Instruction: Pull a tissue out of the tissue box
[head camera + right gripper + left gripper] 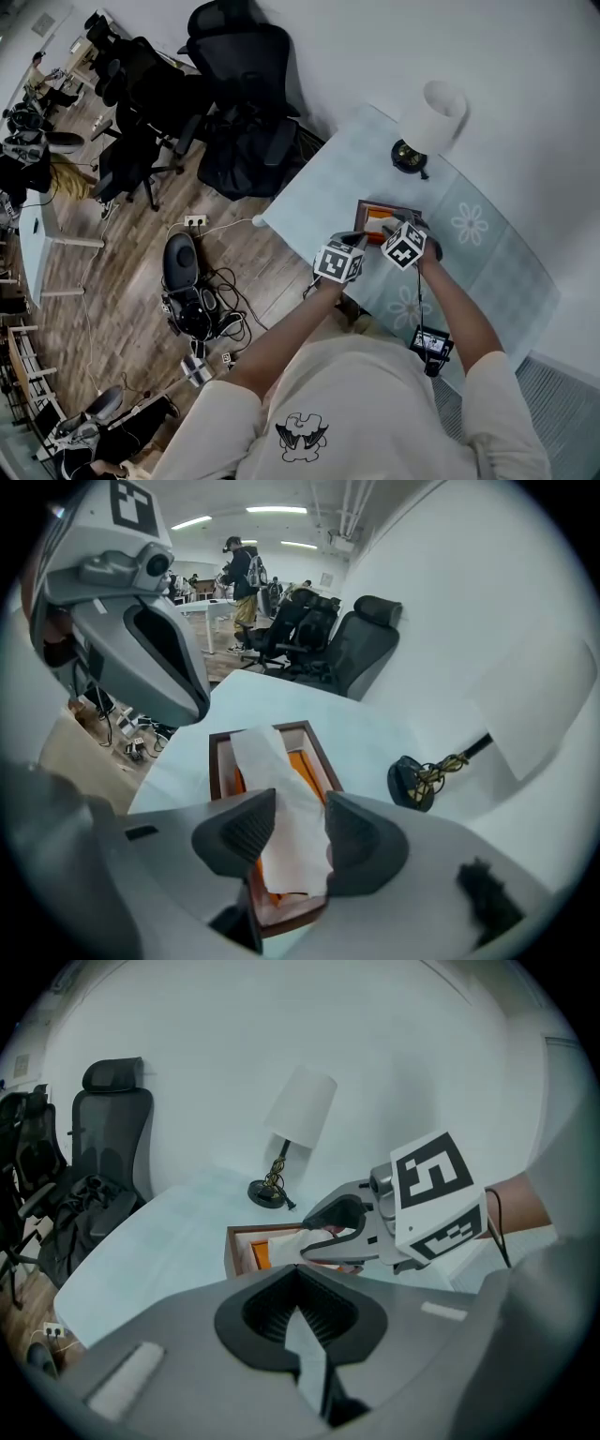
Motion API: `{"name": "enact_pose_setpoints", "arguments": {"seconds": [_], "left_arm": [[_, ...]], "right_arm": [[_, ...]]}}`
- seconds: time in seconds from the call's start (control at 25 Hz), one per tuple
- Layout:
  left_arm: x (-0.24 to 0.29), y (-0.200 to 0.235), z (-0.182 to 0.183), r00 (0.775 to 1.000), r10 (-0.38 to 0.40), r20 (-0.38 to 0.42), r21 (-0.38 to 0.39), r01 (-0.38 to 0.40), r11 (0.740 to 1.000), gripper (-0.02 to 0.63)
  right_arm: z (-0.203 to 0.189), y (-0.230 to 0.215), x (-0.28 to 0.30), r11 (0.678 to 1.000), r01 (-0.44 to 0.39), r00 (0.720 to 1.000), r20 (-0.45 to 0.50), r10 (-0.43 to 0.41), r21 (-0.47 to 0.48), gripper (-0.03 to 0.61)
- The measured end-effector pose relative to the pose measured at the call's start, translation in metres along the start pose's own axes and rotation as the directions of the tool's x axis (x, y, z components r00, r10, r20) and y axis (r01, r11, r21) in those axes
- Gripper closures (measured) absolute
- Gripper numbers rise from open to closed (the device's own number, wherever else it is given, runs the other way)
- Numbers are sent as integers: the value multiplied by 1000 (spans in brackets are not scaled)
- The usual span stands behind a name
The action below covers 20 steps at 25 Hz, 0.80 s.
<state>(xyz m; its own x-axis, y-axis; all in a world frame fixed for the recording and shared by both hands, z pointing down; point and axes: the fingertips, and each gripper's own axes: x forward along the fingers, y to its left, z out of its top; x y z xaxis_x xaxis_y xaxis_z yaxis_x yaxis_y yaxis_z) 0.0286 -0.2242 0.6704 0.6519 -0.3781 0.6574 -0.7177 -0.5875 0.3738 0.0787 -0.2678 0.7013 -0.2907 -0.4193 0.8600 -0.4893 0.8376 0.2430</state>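
Note:
A dark wooden tissue box [367,206] with an orange lining stands on the pale teal table [487,253]. A white tissue [261,761] sticks up out of the box [215,761]. My right gripper [299,829] hangs just over the box, open, with the tissue standing between its two pads; I see no squeeze on it. In the left gripper view that right gripper [317,1235] straddles the tissue [281,1240] above the box [238,1247]. My left gripper [298,1273] stays just short of the box's near side, shut and empty. From above, both grippers [362,240] [390,226] meet at the box.
A white-shaded lamp [429,116] stands on the table behind the box, its dark base [412,782] close by. A small device with a screen [431,344] lies at the table's near edge. Black office chairs [239,94] and floor cables [197,309] lie to the left.

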Motion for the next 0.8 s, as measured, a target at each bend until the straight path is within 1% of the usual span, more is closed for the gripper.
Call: {"name": "enact_pose_setpoints", "arguments": {"seconds": [0.04,0.08,0.12,0.16,0.36,0.56,0.8], "left_arm": [[0,0,0,1000,-1,-1,0,1,1000,606],[1,0,0,1000,-3,-1,-1,3,1000,606],[2,0,0,1000,-4,0,0,4,1000,606],[2,0,1,1000,-5,1,0,5,1000,606],[-2,2,3,1000,2,7,-5,-2,1000,607],[-1,3,4,1000,3,12,-5,-3,1000,606],[-4,6,4,1000,14,22,-3,-14,1000,606]], "right_arm": [[-2,-1,2,1000,7,1000,-3,-7,4,399],[-3,-3,2,1000,17,1000,-3,-17,13,428],[-3,-5,2,999,26,1000,1,-26,26,530],[-2,-7,1,999,31,999,7,-31,42,557],[5,-6,-10,996,27,999,44,-31,90,563],[6,-7,-20,984,17,996,87,-34,179,563],[9,-16,-48,962,33,985,153,-77,270,563]]}}
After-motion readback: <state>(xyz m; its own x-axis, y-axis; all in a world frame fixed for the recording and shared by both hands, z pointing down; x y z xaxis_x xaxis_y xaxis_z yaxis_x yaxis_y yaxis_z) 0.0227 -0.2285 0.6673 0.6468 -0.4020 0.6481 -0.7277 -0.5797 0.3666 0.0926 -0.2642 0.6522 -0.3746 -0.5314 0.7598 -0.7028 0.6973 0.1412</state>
